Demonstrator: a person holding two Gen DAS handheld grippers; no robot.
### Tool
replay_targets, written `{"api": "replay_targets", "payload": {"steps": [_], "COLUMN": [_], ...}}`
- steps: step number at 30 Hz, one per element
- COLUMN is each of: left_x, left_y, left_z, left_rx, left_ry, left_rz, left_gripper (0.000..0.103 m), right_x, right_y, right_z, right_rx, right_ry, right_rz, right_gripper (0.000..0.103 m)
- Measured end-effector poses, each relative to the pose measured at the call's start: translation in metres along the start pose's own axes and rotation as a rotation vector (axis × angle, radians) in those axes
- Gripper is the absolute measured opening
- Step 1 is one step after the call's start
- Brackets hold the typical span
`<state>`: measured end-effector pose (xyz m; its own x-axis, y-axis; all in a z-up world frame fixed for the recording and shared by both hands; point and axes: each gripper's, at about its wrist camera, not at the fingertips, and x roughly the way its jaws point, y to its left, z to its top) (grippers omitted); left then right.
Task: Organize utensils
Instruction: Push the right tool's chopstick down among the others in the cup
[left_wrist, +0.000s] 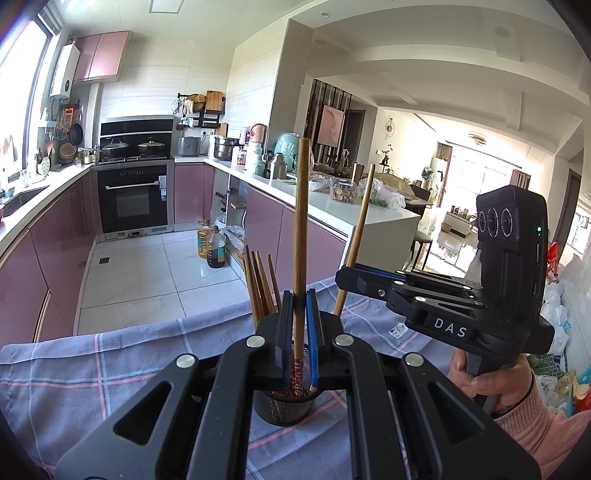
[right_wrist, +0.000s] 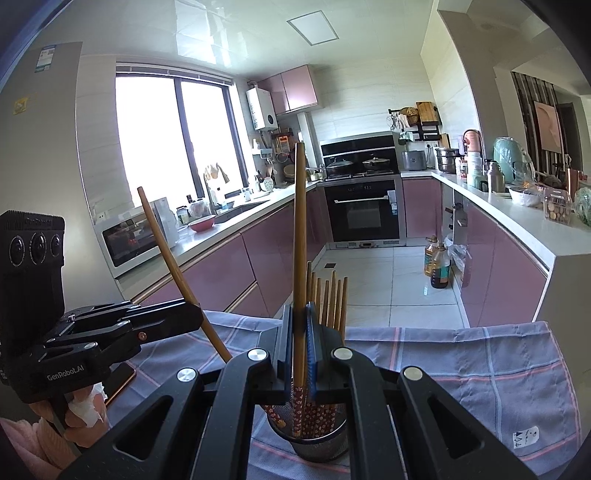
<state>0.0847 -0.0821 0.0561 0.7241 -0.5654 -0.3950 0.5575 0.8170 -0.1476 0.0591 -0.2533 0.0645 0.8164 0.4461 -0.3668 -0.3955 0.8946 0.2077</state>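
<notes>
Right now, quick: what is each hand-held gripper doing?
Left hand-held gripper: closed on a chopstick.
Right hand-held gripper: closed on another chopstick.

Checked cloth (right_wrist: 480, 369), black oven (left_wrist: 135, 195), oil bottles (left_wrist: 211, 246), microwave (right_wrist: 127, 240), pink cabinets (left_wrist: 55, 258)

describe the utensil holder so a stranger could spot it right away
Find the blue-grey checked cloth spread across the near surface. On it stands a small dark metal mesh cup, directly below the hand-held grippers. Unlike anything nearby, it is packed with upright wooden chopsticks with red patterned ends.
</notes>
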Motion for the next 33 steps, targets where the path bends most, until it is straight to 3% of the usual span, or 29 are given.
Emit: {"api": "replay_targets", "payload": {"steps": [33], "left_x": [0.011], "left_y": [0.001], "left_z": [0.009], "left_rx": [-0.029], "left_ry": [0.043], "left_rz": [0.008], "left_gripper": [0.008], "right_x": [0.026], "right_y": [-0.008], "right_z": [-0.002], "right_rx": [0.018], "right_ry": [0.05], "right_rz": [-0.019], "right_gripper": [0.006]}}
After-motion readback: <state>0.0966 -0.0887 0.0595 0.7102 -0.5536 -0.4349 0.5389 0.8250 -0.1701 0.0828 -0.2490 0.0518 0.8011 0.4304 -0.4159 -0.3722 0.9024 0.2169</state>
